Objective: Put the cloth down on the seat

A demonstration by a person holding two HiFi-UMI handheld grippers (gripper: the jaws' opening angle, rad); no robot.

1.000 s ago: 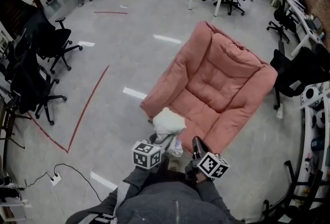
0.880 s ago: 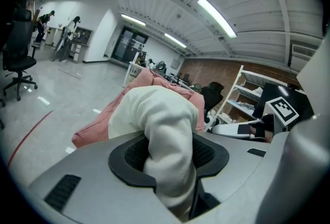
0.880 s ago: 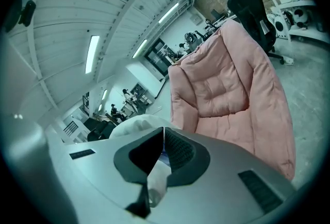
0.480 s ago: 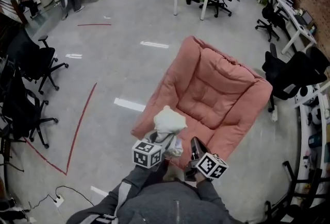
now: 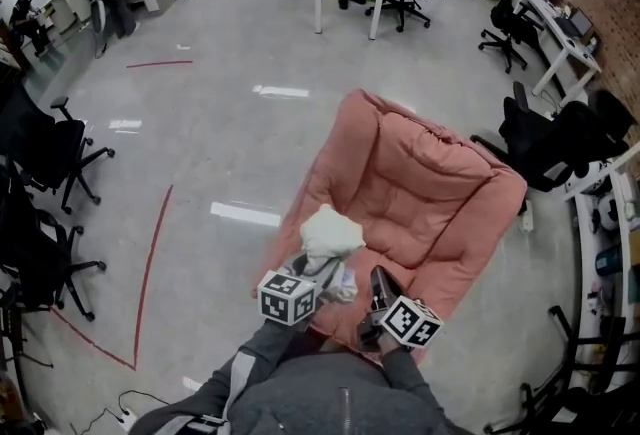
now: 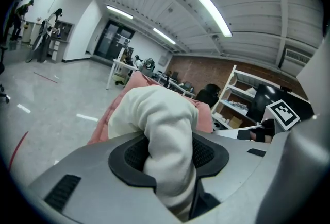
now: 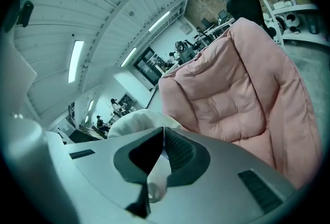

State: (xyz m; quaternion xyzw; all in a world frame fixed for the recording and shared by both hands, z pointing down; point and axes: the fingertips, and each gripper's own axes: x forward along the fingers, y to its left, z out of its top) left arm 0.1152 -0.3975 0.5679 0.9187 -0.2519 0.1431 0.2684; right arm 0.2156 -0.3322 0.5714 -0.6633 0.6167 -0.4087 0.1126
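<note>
Bulging as a soft white wad, the cloth runs lengthwise along the left gripper's clamping jaws and mushrooms past their tips; the right gripper, tips together, sits just beside.

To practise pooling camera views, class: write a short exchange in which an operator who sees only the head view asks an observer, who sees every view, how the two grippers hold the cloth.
Operator: In the head view the cloth hides the jaws. Is the left side gripping it?
Observer: Yes. The left gripper has a thick fold of it squeezed between its pads.
Operator: And the right side?
Observer: The right gripper has its jaws almost together, pinching only a thin edge of the cloth.
</note>
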